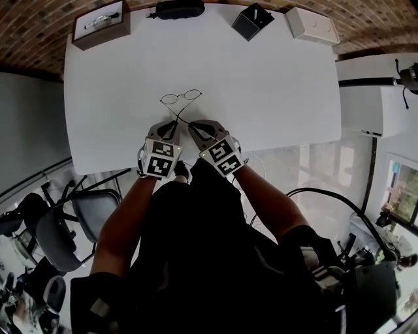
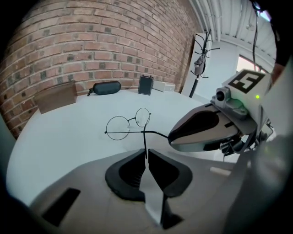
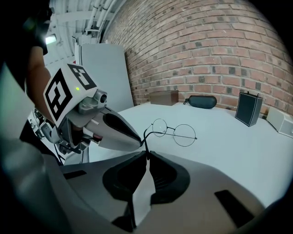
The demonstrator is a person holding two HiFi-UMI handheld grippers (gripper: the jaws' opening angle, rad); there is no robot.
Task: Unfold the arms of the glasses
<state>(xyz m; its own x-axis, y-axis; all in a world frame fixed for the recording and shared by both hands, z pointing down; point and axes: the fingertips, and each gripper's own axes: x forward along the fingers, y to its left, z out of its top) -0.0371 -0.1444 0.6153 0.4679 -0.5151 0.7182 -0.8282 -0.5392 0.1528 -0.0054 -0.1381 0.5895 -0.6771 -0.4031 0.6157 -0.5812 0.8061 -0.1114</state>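
Pinching one thin wire arm apiece, the two grippers meet at the near edge of the white desk (image 1: 274, 78), with the glasses (image 1: 181, 98) just ahead of them. The left gripper (image 2: 146, 153) has its jaws pressed together on the end of one arm, which runs straight up from the tips toward the round lenses. The right gripper (image 3: 147, 153) has its jaws closed the same way on the end of the other arm. The two arms cross one another just in front of the jaw tips, so the grippers sit side by side and almost touch. The lenses point toward the middle of the desk; whether the frame rests on the surface or hangs just above it cannot be told. Along the far edge, well apart from the glasses, stand a brown box (image 1: 101, 26), a dark case (image 1: 177, 9), a black box (image 1: 251, 21) and a white box (image 1: 312, 25), with a brick wall (image 2: 91, 41) behind them
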